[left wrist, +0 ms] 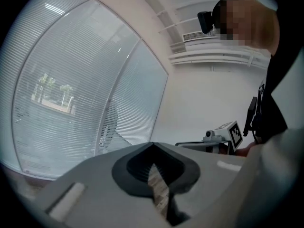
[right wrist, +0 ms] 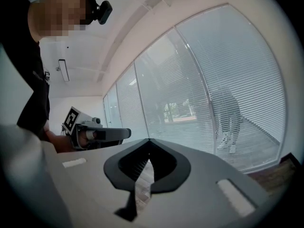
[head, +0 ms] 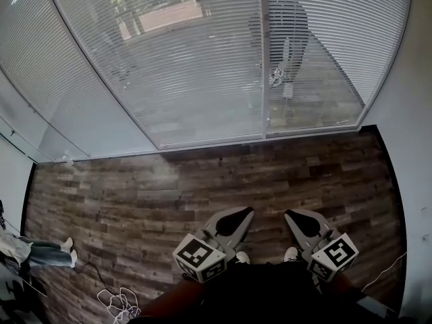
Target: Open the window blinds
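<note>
Before the window blinds [head: 196, 59]: two tongs, both closed and empty.
Left tongs [head: 247, 212] and right tongs [head: 289, 215] sit side by side over the wood-plank floor [head: 169, 181], well short of the blinds and touching none of them. Each pair's jaws meet at the tips, nothing between. Blinds hang lowered across the glass, trees showing dimly through the slats.
</note>
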Demonstrator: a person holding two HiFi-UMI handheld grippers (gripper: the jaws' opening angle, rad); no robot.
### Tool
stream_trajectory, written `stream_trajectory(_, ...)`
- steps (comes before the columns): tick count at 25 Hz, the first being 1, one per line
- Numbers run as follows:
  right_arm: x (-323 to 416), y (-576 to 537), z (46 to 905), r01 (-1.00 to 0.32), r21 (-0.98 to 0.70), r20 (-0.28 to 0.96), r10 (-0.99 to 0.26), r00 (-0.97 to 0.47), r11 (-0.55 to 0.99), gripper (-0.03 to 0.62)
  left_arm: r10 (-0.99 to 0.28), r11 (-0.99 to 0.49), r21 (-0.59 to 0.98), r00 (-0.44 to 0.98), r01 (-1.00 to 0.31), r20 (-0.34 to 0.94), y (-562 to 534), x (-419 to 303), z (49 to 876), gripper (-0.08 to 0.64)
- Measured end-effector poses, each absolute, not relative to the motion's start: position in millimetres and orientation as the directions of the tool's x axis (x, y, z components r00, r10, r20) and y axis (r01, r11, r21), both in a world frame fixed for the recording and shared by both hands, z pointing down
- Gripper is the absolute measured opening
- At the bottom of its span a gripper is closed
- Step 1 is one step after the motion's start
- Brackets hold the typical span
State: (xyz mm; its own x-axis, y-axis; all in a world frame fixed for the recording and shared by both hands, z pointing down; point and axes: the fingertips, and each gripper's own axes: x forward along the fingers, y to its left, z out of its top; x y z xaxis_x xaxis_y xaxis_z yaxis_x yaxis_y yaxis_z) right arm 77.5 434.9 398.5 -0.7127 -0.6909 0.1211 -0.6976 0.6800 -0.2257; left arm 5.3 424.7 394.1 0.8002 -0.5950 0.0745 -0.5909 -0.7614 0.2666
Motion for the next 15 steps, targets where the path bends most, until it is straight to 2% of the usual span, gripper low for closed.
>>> stream_trajectory(15,18.2,434.4,403.2,-0.769,-0.185,0.192,-0.745,-0.639,0.612,0.026,-0.506,-0.812,0.305,0.86,-0.498,0.058,423.0,-50.6,406.9,0.0)
